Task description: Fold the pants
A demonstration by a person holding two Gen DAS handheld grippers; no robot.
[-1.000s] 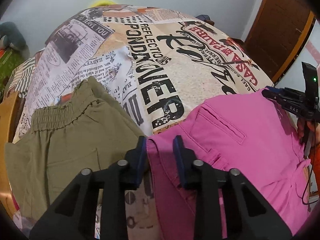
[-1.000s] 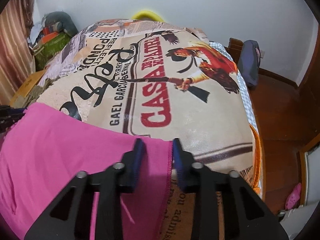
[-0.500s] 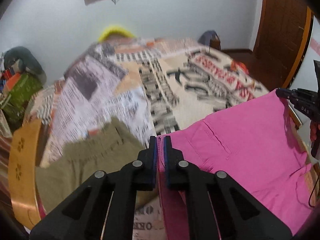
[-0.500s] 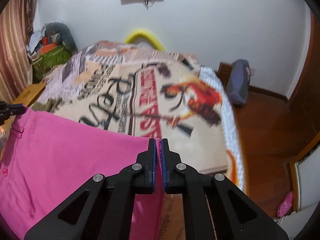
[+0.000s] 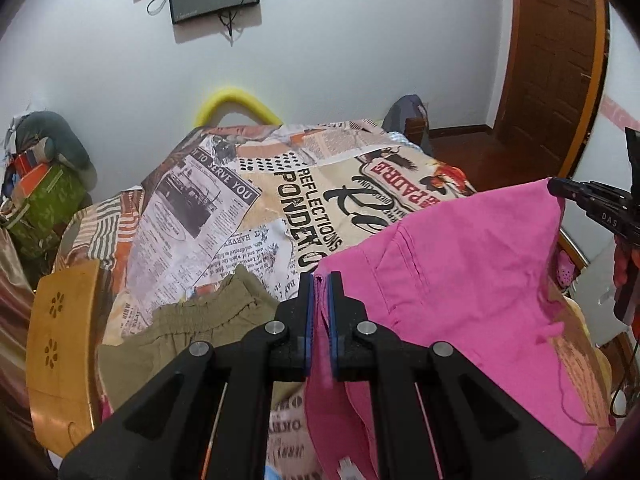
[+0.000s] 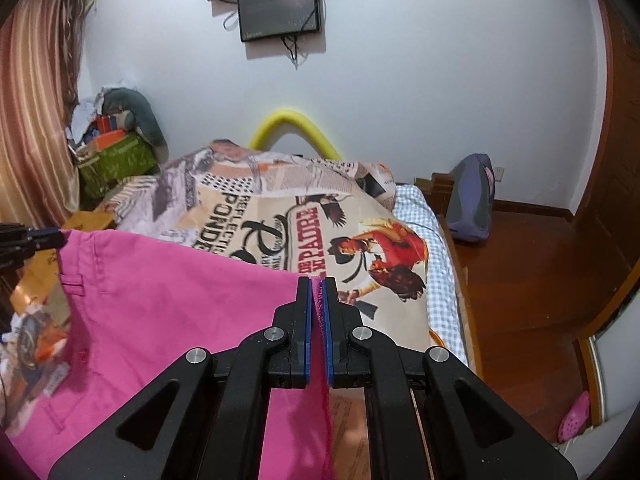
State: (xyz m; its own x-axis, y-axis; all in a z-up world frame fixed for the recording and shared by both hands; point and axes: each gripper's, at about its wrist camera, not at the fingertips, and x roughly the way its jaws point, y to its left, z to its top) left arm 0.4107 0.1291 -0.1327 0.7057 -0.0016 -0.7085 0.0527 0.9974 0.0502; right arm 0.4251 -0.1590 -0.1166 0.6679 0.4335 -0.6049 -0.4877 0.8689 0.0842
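A bed with a newspaper-print bedspread (image 5: 256,216) is filling the room under a white wall. The pink pants (image 5: 472,280) are hanging in the air above the bed, stretched between two grippers. The left gripper (image 5: 319,280) is pinching one corner tight. The right gripper (image 6: 317,284) is pinching the other corner tight. Some green pants (image 5: 192,328) are lying on the bed just beside the left gripper, maybe half folded; it is hard to see.

The pink pants (image 5: 472,264) hang spread out above the bed (image 5: 280,200), lifted clear at two top corners, a stitched pocket showing, their lower part drooping toward the bed's near edge.
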